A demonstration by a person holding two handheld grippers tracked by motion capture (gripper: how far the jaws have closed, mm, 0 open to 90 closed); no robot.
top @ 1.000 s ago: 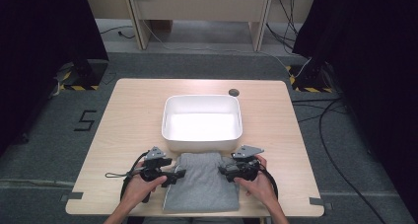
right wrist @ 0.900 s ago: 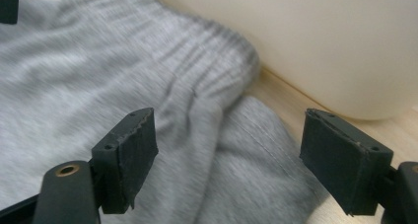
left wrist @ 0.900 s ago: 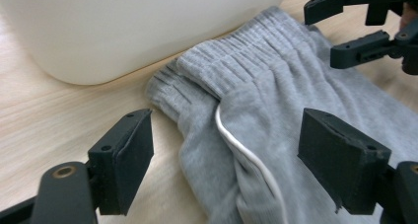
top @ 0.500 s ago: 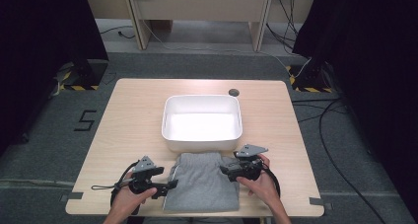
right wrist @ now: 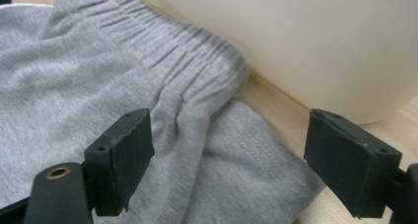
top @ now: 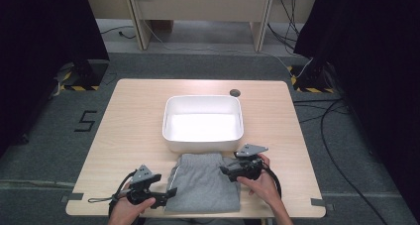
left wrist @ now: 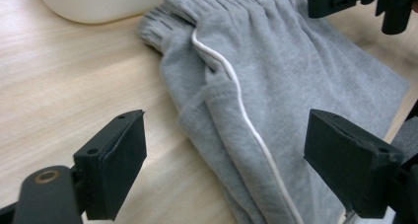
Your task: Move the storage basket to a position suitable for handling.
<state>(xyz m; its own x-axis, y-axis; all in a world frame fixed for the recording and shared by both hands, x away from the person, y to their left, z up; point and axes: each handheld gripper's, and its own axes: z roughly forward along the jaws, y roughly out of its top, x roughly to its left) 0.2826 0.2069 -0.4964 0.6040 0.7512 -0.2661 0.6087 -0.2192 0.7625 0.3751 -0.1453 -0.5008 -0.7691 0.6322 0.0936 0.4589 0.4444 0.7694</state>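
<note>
L gripper point(top: 161, 199) and R gripper point(top: 227, 171), both jaws spread wide, flanked the folded grey shorts point(top: 203, 183) at desk's near edge, prob. lined up to grab both sides for white tub point(top: 203, 123).

The grey shorts point(top: 204, 183) lie folded and flat on the wooden worktop point(top: 133, 131), at its near edge, just in front of the white tub point(top: 203, 122). The fabric is soft grey fleece. The gathered elastic waistband point(right wrist: 187, 51) points toward the tub and lies just beside its wall; whether it touches is not clear. A thin white piping line point(left wrist: 241, 105) runs along the left side seam. The left edge is a little rumpled, with one fold lying over another.
</note>
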